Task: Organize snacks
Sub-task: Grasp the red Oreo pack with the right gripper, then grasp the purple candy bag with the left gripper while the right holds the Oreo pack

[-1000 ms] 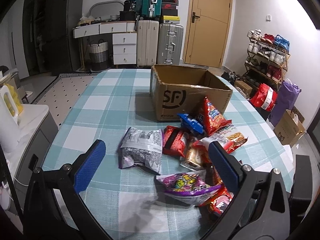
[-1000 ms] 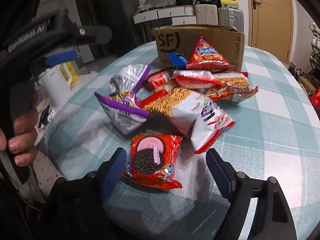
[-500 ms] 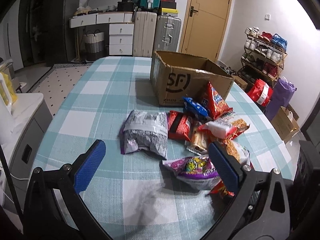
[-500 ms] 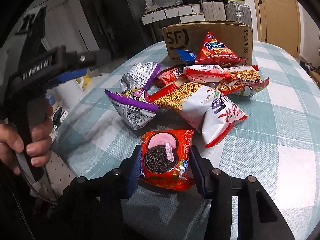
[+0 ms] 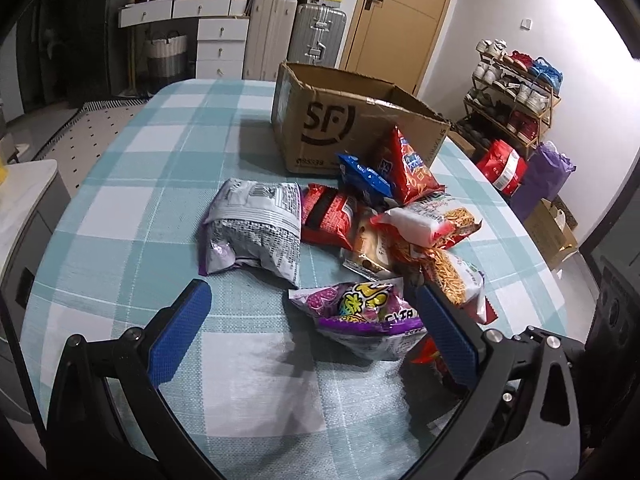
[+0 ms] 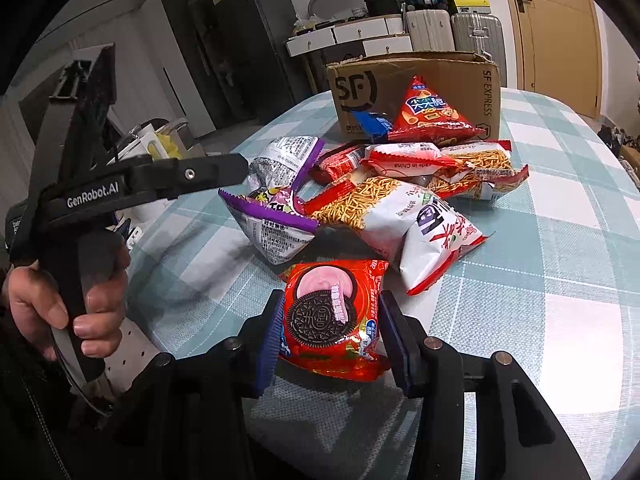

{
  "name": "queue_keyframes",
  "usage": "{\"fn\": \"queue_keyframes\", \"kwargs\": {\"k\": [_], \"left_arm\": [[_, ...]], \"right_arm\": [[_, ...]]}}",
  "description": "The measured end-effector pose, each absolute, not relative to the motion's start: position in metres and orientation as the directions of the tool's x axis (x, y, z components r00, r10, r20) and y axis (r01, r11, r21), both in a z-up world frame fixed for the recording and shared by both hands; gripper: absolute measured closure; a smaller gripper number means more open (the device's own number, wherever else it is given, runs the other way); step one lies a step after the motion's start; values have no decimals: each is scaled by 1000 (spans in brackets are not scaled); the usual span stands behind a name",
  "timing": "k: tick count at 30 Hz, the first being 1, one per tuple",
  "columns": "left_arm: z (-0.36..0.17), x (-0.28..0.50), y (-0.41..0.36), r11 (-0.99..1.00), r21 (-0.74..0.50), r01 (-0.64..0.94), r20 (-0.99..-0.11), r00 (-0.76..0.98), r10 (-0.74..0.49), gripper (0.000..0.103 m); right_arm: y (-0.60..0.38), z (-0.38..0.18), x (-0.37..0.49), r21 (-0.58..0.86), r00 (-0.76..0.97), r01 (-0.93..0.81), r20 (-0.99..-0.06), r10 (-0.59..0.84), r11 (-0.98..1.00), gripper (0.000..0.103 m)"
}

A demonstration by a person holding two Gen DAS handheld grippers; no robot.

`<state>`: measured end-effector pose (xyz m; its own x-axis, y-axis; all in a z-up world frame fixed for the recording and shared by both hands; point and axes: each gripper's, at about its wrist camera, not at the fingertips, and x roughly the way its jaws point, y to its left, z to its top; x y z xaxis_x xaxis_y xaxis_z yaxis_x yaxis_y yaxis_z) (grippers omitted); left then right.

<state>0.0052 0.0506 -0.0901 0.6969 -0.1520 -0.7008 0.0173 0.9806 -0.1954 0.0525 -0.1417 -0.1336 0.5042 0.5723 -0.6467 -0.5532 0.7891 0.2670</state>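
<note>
A pile of snack bags lies on the checked tablecloth in front of an open SF cardboard box point(image 5: 352, 128), which also shows in the right wrist view point(image 6: 416, 88). My right gripper point(image 6: 332, 320) is shut on a red Oreo pack point(image 6: 328, 312) at the near edge of the pile, held just above the cloth. My left gripper point(image 5: 316, 328) is open and empty, hovering over a purple bag point(image 5: 360, 316). A silver bag point(image 5: 256, 228), a red triangular bag point(image 5: 412, 168) and noodle snack bags point(image 6: 384, 208) lie in the pile.
The table point(image 5: 168, 152) has a rounded edge with a white counter and kettle to its left point(image 6: 148, 144). Suitcases point(image 5: 296, 36) and drawers stand behind the box, a shoe rack point(image 5: 516, 88) to the right. My left hand and gripper body point(image 6: 80, 208) are left of the pile.
My right gripper has closed on the Oreo pack and lifted it slightly. My left gripper has moved forward and lower toward the purple bag, still open.
</note>
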Motion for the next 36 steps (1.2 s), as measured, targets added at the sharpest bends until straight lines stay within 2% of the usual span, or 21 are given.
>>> {"fn": "queue_keyframes", "kwargs": {"k": [20, 22, 24, 25, 26, 28, 30, 36], "left_arm": [[-129, 38, 30, 964, -261, 52, -754, 612, -237, 1], [-135, 41, 30, 949, -308, 60, -753, 595, -282, 6], [-142, 46, 30, 927, -366, 79, -747, 570, -343, 20], [-143, 47, 28, 926, -368, 89, -738, 578, -349, 23], [-144, 47, 27, 921, -375, 103, -731, 578, -362, 40], [-147, 49, 27, 903, -412, 125, -716, 568, -406, 44], [-150, 52, 29, 889, -439, 132, -705, 562, -432, 57], [-143, 48, 18, 909, -386, 157, -704, 586, -400, 60]], "right_arm": [[-169, -132, 50, 291, 530, -520, -627, 570, 803, 56], [-170, -133, 49, 293, 531, -518, -626, 571, 803, 56], [-172, -133, 48, 297, 532, -517, -623, 573, 803, 56], [-173, -134, 49, 299, 531, -516, -623, 573, 803, 56], [-174, -134, 49, 300, 530, -515, -624, 574, 803, 56], [-176, -135, 48, 301, 529, -514, -625, 573, 803, 56], [-177, -136, 48, 303, 528, -514, -626, 574, 803, 56], [-173, -132, 46, 299, 533, -518, -620, 576, 802, 56]]}}
